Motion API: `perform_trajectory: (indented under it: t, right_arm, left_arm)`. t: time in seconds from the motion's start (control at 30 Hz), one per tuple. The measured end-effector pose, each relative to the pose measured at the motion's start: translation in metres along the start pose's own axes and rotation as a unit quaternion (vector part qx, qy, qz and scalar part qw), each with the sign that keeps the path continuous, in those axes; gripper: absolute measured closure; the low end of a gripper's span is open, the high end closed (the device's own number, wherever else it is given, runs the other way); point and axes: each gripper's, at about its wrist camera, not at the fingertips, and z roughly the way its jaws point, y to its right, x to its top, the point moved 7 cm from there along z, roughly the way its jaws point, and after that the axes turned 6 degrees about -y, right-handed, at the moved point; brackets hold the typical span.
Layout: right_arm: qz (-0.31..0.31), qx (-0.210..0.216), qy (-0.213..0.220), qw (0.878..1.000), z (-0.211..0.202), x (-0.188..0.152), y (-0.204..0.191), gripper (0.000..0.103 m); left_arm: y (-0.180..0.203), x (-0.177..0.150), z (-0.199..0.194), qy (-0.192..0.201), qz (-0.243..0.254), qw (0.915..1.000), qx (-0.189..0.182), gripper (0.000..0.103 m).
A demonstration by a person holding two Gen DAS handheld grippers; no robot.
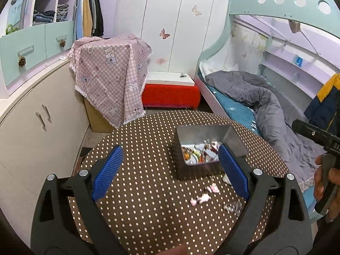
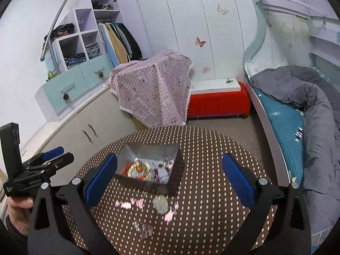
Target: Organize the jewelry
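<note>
An open metal tin stands on the round brown polka-dot table, with bead bracelets and other jewelry inside. In front of it lie pink charm pieces, a clear bead bracelet and a small crystal piece. My left gripper hovers open over the table left of the tin, its right pad by the tin's near corner. My right gripper is open wide above the loose pieces, nothing between its pads.
A low cabinet stands left of the table. A pink-checked cloth covers a box behind it, beside a red bench. A bed with a grey duvet runs along the right. A hand holds the other gripper.
</note>
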Motion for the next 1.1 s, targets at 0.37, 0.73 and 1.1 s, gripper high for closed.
perform_trajectory:
  t: [0.37,0.73,1.1]
  right_arm:
    - [-0.001,-0.002,-0.066,0.998,0.016,-0.069,0.002,0.008]
    - [-0.057,0.015,-0.137,0.989,0.052,-0.118,-0.020,0.008]
    - [-0.063,0.027,-0.163,0.984,0.070,-0.128,-0.024,0.008]
  left_arm:
    - [0.004,-0.051,0.014,-0.040,0.014,0.9991,-0.007,0.014]
    - [0.018,-0.087,0.051,-0.089,0.065,0.9939,-0.007,0.014]
    - [0.043,-0.093,0.101,-0.144,0.141,0.9788,-0.039,0.031]
